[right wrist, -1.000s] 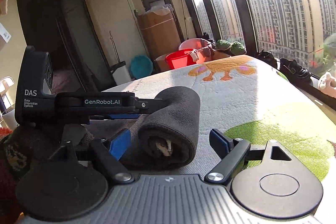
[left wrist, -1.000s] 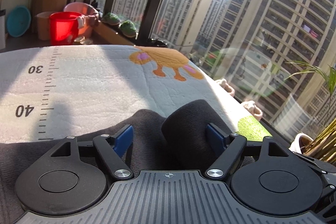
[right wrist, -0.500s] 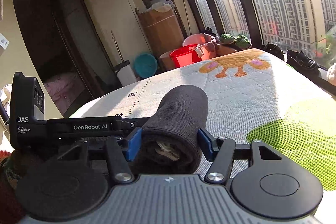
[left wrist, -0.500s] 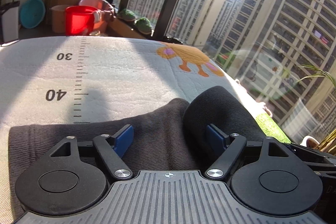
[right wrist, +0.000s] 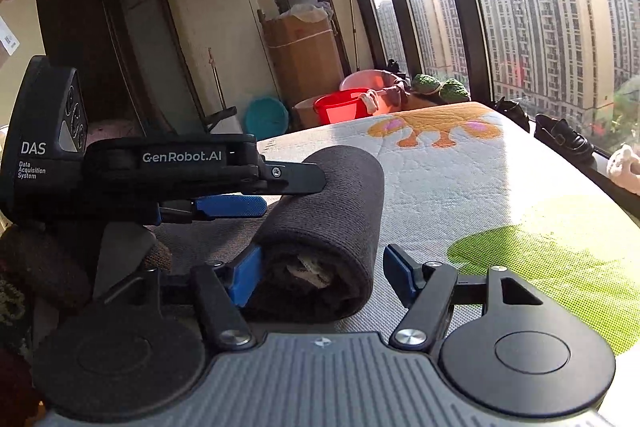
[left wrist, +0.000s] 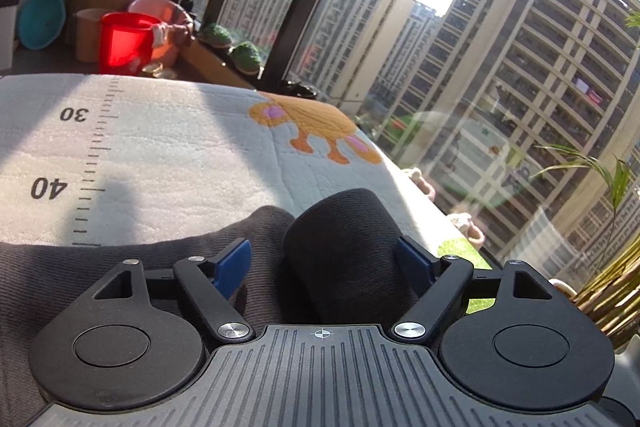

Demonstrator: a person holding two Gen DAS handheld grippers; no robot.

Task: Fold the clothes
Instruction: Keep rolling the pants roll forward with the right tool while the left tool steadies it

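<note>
Scene: a dark grey ribbed-knit garment rolled into a thick cylinder (right wrist: pixel 336 211) is shown lying on a white quilted mat printed with a ruler scale and an orange animal (right wrist: pixel 460 179), beside tall windows.

Garment: in the right wrist view the roll is seen running from the lower centre toward 12 o'clock, its open end turned to the camera; an unrolled flat tail of the same cloth (left wrist: pixel 132 263) is spread toward 9 o'clock in the left wrist view.

Left gripper (left wrist: pixel 326 261): its blue-padded fingers are set wide apart astride the far end of the roll; the right pad is seen against the cloth, the left pad stands clear over the flat tail, and nothing is clamped. The straddle is judged to be kept so the roll is steadied and stopped from unwinding.

Right gripper (right wrist: pixel 320 277): its fingers are also spread, with the left pad touching the near end of the roll and the right pad held apart at 3 o'clock; no hold is taken. The placement is judged to square the end.

Background: a translucent red plastic bucket (left wrist: pixel 124 43) is seen at 10 o'clock, well apart from the work.

Stage: rolling appears nearly finished.
</note>
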